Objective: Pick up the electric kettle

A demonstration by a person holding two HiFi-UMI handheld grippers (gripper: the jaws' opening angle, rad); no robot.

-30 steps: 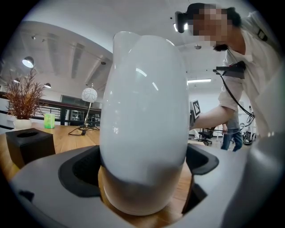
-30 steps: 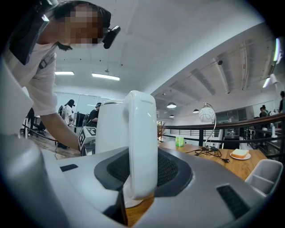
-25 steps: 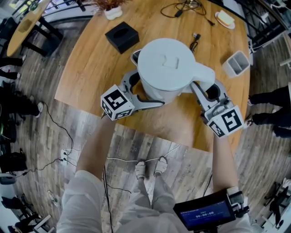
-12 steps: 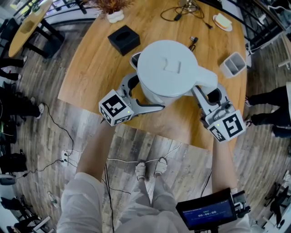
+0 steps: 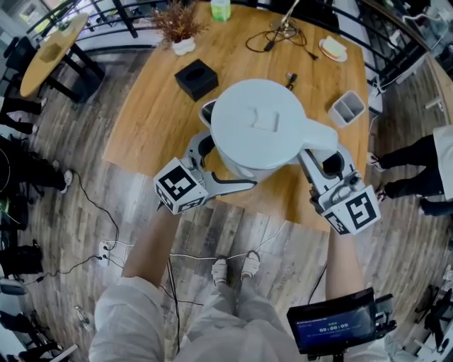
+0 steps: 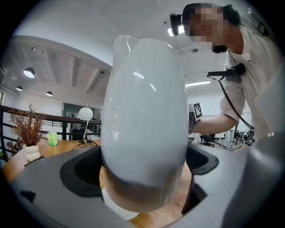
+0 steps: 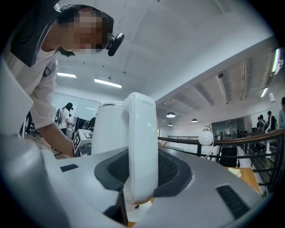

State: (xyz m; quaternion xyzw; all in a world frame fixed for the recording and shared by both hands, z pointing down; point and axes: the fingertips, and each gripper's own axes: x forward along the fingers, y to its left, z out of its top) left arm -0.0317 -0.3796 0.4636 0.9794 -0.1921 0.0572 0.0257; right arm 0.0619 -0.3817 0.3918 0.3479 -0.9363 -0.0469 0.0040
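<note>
Holds the white electric kettle (image 5: 258, 127) between both grippers, above the near edge of the round wooden bench (image 5: 141, 120) and clear of its top. Clamps the left gripper (image 5: 225, 161) across the kettle's rounded body, with the fingers (image 6: 78, 171) spread wide and their dark pads pressed to either flank, low down near the base. Clamps the right gripper (image 5: 322, 146) on the handle (image 5: 320, 133), with those fingers (image 7: 176, 171) set much narrower and the upright white grip squeezed between the ribbed pads. Carries the kettle upright, lid flat toward the head camera, spout (image 5: 208, 109) on the side away from the handle. Points both grippers inward at the kettle from opposite sides. Beyond the kettle, on the bench: a black box (image 5: 196, 79), a dried plant (image 5: 177, 32) in a white pot, a green cup (image 5: 221, 8), a tangle of dark cable (image 5: 279, 35), a small plate (image 5: 333, 48) and, toward the right edge, a pale open-topped holder (image 5: 346, 109) with a divider. Below, on the plank floor (image 5: 71, 177): the person's own shoes (image 5: 230, 267) and a loose white cord (image 5: 191, 256). At the right edge: another person's dark legs (image 5: 410, 184).
</note>
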